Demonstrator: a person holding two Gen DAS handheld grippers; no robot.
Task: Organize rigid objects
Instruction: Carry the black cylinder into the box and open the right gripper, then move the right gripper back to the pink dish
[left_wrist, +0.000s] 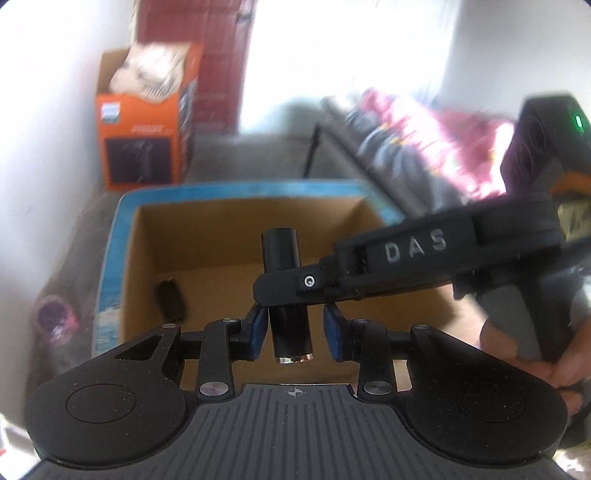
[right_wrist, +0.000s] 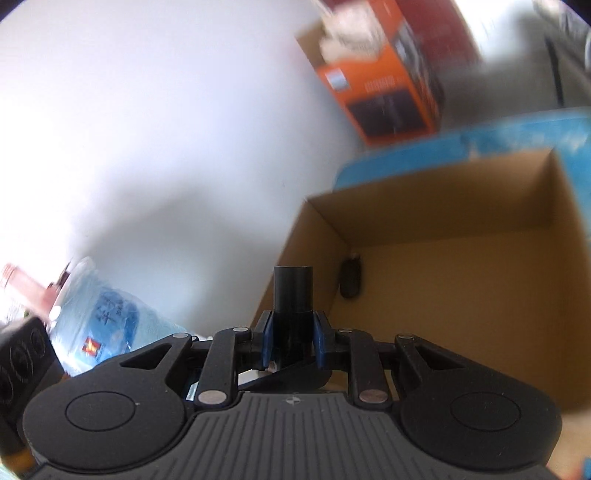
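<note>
A black cylinder with a silver end (left_wrist: 287, 295) stands upright over an open cardboard box (left_wrist: 236, 218) with a blue outside. My right gripper (right_wrist: 293, 345) is shut on the cylinder (right_wrist: 293, 295); in the left wrist view its black finger (left_wrist: 291, 286) reaches in from the right and grips the cylinder's middle. My left gripper (left_wrist: 294, 334) is open, its blue pads on either side of the cylinder's lower part, with a gap on the right side. A small black object (left_wrist: 170, 299) lies on the box floor; it also shows in the right wrist view (right_wrist: 351, 278).
An orange carton (left_wrist: 147, 136) stands by the white wall behind the box. A large water bottle (right_wrist: 107, 317) lies left of the box. A sofa with pink and grey cloth (left_wrist: 424, 133) is at the right. A purple object (left_wrist: 55, 314) sits on the floor left.
</note>
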